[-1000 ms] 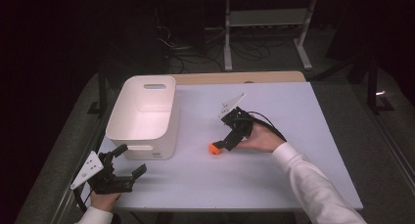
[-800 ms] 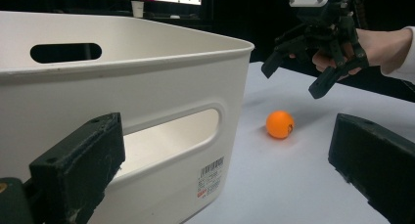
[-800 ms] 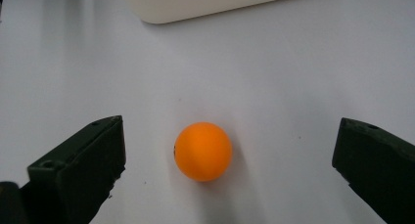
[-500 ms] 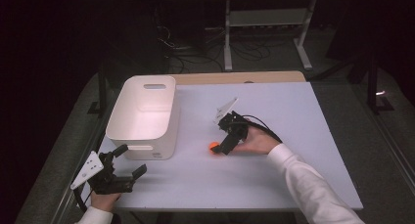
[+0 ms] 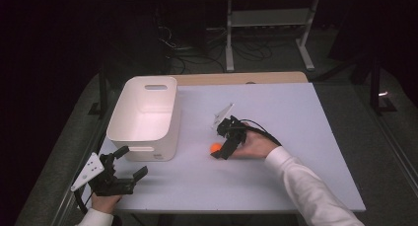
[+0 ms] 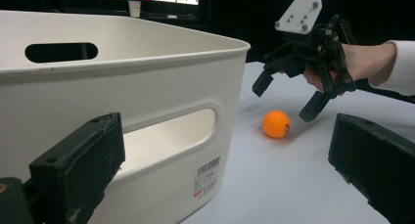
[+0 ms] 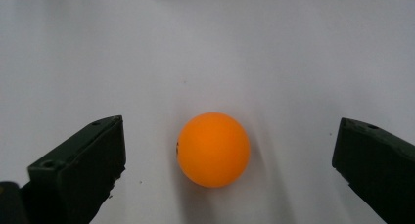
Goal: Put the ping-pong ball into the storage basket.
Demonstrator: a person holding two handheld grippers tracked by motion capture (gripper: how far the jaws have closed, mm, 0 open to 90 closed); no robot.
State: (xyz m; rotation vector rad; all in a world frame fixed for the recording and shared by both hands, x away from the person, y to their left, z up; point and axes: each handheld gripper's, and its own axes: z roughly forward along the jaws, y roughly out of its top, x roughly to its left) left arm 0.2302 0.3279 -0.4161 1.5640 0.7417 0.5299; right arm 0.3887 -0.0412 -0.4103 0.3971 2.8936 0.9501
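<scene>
The right gripper (image 5: 220, 143) has shifted slightly toward the orange ball (image 5: 215, 148).

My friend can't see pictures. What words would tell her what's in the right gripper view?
An orange ball sits on a pale table, centred between the two black jaws of the right tool. The jaws are spread wide and touch nothing; the ball rests free with space on both sides.

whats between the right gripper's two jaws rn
An orange ball sits on the table between the open jaws of the right gripper, touching neither; the right gripper view shows it plainly.
</scene>
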